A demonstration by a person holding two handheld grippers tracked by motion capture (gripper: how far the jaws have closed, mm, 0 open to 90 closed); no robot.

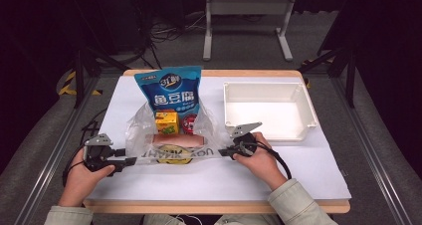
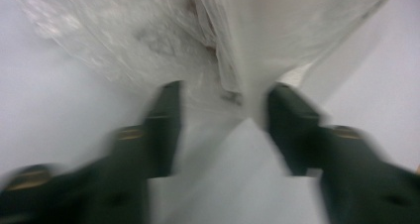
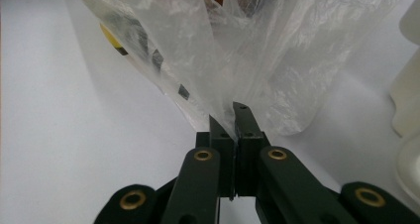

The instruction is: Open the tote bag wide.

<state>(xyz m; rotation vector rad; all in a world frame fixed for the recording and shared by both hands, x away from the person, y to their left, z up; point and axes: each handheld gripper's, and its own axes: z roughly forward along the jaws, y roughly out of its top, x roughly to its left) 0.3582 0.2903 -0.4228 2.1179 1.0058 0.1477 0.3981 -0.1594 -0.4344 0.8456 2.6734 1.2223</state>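
Note:
A clear plastic bag (image 1: pixel 171 148) with dark lettering lies on the white table cover, holding a yellow carton (image 1: pixel 165 122), a red can (image 1: pixel 189 123) and a pink packet (image 1: pixel 178 139). A blue snack pouch (image 1: pixel 169 88) stands at its far side. My left gripper (image 1: pixel 130 161) is at the bag's left corner. Its jaws (image 2: pixel 225 92) stand apart, with the crumpled film (image 2: pixel 218 45) between and ahead of the tips, not pinched. My right gripper (image 1: pixel 221 152) is at the bag's right corner, shut (image 3: pixel 229 115) on a fold of the film (image 3: pixel 218 50).
A white plastic bin (image 1: pixel 268 110) sits to the right of the bag, close behind my right hand; its wall (image 3: pixel 408 110) shows in the right gripper view. The table's front edge (image 1: pixel 214 205) runs just ahead of the person's sleeves.

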